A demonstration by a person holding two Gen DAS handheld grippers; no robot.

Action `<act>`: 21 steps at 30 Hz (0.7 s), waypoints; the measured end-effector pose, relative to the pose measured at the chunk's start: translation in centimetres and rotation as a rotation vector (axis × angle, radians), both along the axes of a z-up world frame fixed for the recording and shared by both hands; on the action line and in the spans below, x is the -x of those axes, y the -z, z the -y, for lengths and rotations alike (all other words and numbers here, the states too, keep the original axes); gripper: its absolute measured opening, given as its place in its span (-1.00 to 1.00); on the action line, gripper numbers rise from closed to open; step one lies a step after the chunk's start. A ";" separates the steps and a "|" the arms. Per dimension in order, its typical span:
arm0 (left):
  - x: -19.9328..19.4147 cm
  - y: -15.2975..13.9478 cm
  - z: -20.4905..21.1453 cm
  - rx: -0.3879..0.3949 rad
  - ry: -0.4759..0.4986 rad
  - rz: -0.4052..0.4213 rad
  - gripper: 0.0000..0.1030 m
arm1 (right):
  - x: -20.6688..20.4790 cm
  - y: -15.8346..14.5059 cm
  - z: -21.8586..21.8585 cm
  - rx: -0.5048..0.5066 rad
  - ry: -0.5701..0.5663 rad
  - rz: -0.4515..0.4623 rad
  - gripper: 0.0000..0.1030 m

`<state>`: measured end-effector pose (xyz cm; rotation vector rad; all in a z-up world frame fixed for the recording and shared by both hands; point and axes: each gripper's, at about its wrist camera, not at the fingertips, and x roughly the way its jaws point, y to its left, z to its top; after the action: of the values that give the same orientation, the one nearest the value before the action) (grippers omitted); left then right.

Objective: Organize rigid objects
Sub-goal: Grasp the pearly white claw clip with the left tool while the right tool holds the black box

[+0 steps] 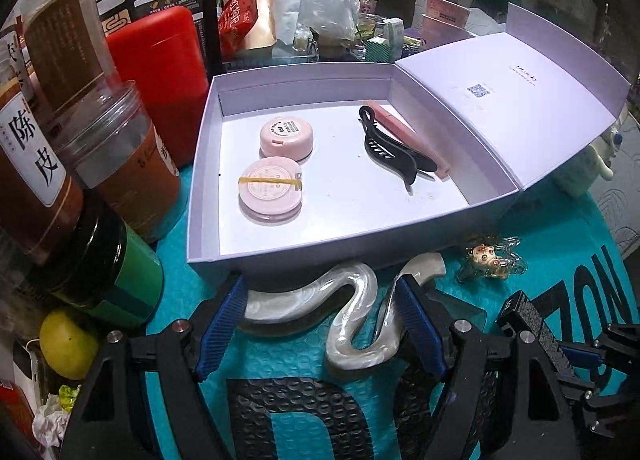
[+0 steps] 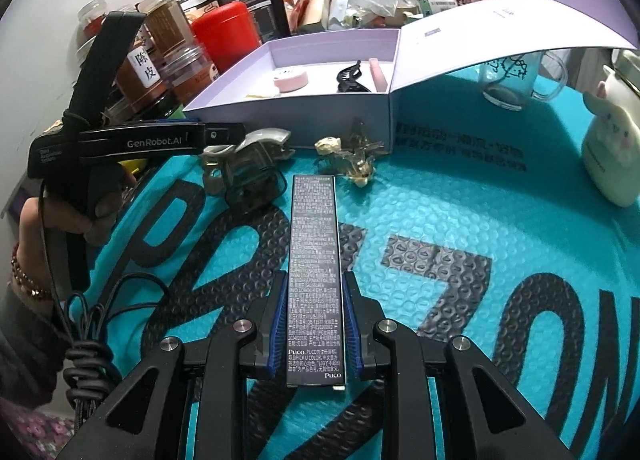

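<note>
Your left claw's right blue pad [image 1: 420, 324] hides part of the wavy pearl-white hair clip [image 1: 352, 324]. Fine white print on the long black carton [image 2: 315, 260] is too small to read. The teal bubble-wrap mailer [image 2: 460, 220] is cropped at the frame's bottom.

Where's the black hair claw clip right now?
Inside the open white box, right half of the floor in the left wrist view: the black hair claw clip lies against the pink tube, well apart from the two pink compacts.

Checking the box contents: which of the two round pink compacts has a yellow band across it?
The nearer compact, closest to the box's front wall. A yellow band crosses its lid; the farther compact behind it has none.
</note>
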<state>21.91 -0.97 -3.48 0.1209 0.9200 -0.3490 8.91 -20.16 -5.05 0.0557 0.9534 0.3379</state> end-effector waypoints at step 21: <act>-1.9 2.4 -0.5 0.049 0.045 -0.191 0.93 | 0.0 -0.2 -0.3 -0.027 0.000 0.005 -0.51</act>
<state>23.77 -0.44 -5.85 0.0642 1.0976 -0.4294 8.94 -19.88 -4.83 0.0798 0.9443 0.3504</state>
